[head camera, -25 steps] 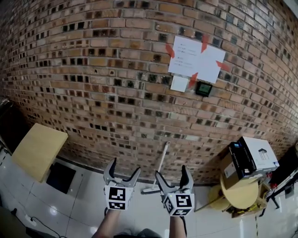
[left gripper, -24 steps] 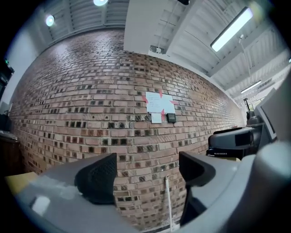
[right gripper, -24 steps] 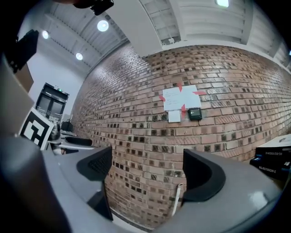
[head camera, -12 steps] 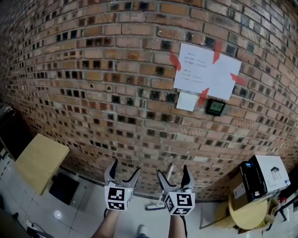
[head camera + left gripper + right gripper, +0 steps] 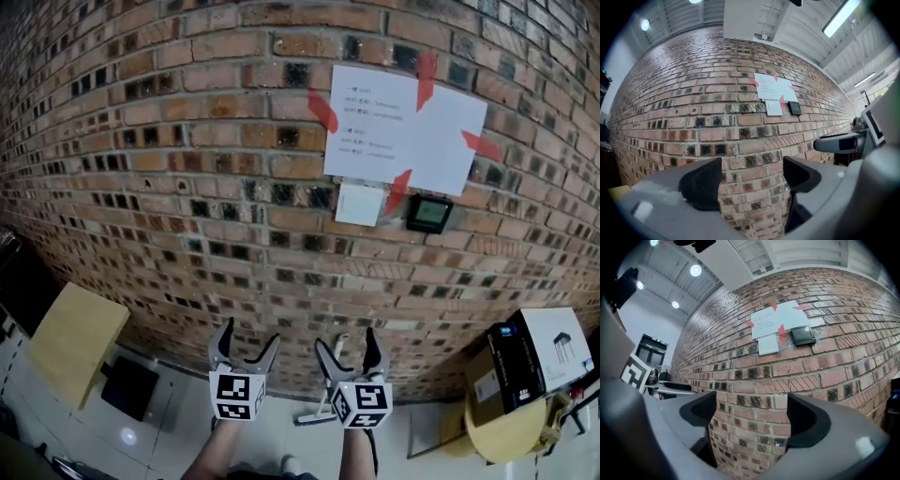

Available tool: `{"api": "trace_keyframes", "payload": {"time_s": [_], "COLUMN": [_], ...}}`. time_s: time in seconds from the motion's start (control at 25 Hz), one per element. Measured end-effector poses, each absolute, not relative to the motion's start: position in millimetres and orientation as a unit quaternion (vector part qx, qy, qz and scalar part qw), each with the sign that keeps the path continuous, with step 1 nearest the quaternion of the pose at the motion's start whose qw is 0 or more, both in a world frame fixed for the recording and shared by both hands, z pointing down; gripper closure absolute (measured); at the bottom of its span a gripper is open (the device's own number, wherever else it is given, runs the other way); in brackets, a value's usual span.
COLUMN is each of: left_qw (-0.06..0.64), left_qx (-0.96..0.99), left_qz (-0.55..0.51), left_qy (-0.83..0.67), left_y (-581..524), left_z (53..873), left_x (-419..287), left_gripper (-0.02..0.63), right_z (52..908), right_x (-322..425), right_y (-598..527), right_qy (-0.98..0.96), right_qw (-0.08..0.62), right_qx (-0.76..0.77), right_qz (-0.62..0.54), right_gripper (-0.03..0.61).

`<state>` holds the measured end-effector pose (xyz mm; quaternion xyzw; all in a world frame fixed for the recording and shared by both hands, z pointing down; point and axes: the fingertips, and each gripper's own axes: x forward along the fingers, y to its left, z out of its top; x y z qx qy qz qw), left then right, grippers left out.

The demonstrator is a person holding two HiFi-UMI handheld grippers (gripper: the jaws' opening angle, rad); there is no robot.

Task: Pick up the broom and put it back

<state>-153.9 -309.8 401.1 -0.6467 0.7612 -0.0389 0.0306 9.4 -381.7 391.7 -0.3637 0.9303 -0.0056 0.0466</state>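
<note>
Facing brick wall [image 5: 187, 187]: left gripper [image 5: 249, 337], fingers [image 5: 701, 185] just narrowing, empty; right gripper [image 5: 347, 345] wide, empty.

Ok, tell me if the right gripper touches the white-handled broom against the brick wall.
Apart. In its own view the right gripper stands open, only brick wall between its jaws; the white-handled broom leans beyond.

Industrial-style workroom, bare brick wall [image 5: 169, 169], taped-up paper notices [image 5: 403, 127], strip light [image 5: 841, 18] on ribbed ceiling [image 5: 693, 14], white tiled floor [image 5: 173, 422]
</note>
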Motion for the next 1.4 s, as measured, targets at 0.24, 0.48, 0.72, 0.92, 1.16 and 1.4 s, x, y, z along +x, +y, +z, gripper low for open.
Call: {"api": "trace_keyframes", "payload": {"time_s": [0.24,0.48,0.72,0.92,1.16,1.4], "left_qw": [0.033,0.031,0.03,0.016,-0.014,-0.047], "left_qx": [-0.647,-0.666,-0.698,-0.731,-0.77,-0.796], "left_qz": [-0.027,-0.035,-0.046,-0.065,-0.089,-0.109], "left_qy": [0.761,0.745,0.714,0.68,0.632,0.593], "left_y": [-327.9,-342.6,-362.3,-380.9,-397.2,-401.6], "left_z": [398.4,393.5,401.1,420.2,457.4,495.9], "left_x": [-181.8,-206.6,-204.4,-184.1,-147.7,-118.3], "left_gripper": [0.201,0.201,0.201,0.201,0.201,0.201], "right_z": [386.6,373.1,386.7,407.4,445.2,493.0], "right_x": [-14.4,-45.3,-43.0,-17.8,8.6,24.4], "right_y": [-398.3,-400.8,-406.7,-412.4,-412.4,-404.1], "right_qy": [0.931,0.929,0.917,0.898,0.878,0.866], "right_qw": [0.047,0.048,0.029,0.008,-0.022,-0.062], "right_qx": [-0.362,-0.366,-0.397,-0.44,-0.476,-0.492], "right_qz": [0.002,0.017,0.012,-0.003,-0.033,-0.067], "right_gripper": [0.133,0.137,0.137,0.137,0.137,0.137]}}
